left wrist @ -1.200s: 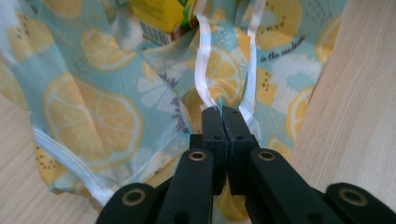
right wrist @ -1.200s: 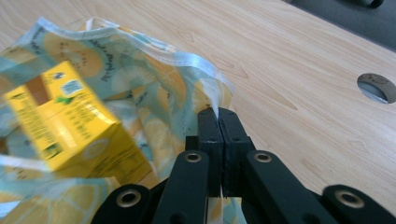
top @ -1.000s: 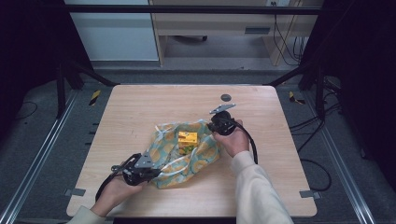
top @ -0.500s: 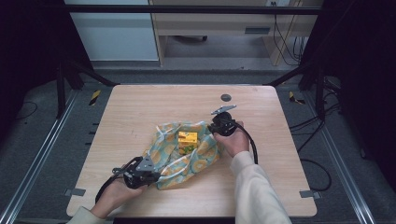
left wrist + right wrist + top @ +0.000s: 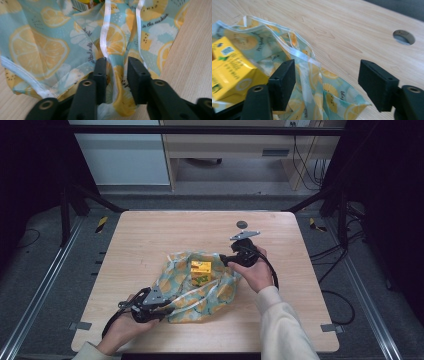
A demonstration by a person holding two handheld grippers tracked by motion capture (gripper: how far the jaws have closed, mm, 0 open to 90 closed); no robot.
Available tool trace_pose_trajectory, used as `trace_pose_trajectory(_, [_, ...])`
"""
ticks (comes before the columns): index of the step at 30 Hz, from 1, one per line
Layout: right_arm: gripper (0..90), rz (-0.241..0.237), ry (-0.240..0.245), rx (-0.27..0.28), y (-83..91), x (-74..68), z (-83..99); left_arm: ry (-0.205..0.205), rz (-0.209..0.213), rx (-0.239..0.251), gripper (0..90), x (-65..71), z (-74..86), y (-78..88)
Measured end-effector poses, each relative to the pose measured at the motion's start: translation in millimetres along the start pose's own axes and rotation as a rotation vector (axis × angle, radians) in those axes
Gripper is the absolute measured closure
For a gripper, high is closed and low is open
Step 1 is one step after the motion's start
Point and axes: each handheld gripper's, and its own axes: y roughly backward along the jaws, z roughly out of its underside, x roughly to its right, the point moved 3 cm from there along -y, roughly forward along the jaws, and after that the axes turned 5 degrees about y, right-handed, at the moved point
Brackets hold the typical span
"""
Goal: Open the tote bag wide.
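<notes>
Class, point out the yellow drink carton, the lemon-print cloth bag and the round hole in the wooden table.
yellow drink carton (image 5: pixel 201 272): high view, top face.
lemon-print cloth bag (image 5: pixel 37 47): left gripper view, printed fabric.
round hole in the table (image 5: pixel 403 37): right gripper view, its middle.

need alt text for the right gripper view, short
The right gripper hangs with its black jaws wide apart, having just opened, above a rumpled lemon-print cloth with white edging, gripping nothing. A yellow carton lies on the cloth at the left, and the wooden table beyond has a round hole.

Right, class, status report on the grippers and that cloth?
Left hand-held gripper and right hand-held gripper just opened. Lemon-print fabric cloth released, yellow carton on it. Nothing obstructing.
</notes>
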Motion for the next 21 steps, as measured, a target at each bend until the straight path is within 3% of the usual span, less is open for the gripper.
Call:
trace_pose_trajectory(7, [21.9, -0.008, 0.014, 0.034, 25.4, -9.6, 1.6, 0.044, -0.017, 0.057, 46.2, -1.4, -5.6, 7.7])
trace_pose_trajectory(12, [20.6, -0.014, 0.027, 0.05, 41.4, -17.5, 7.8, 0.062, -0.035, 0.115, 37.2, -3.1, -14.8, 17.6])
trace_pose_trajectory(16, [20.3, -0.025, 0.031, 0.067, 54.8, -26.1, 14.0, 0.07, -0.042, 0.166, 33.0, -4.5, -23.3, 27.4])
trace_pose_trajectory(21, [19.3, -0.033, 0.034, 0.08, 71.5, -38.0, 25.2, 0.07, -0.086, 0.184, 32.4, -13.2, -33.5, 37.4])
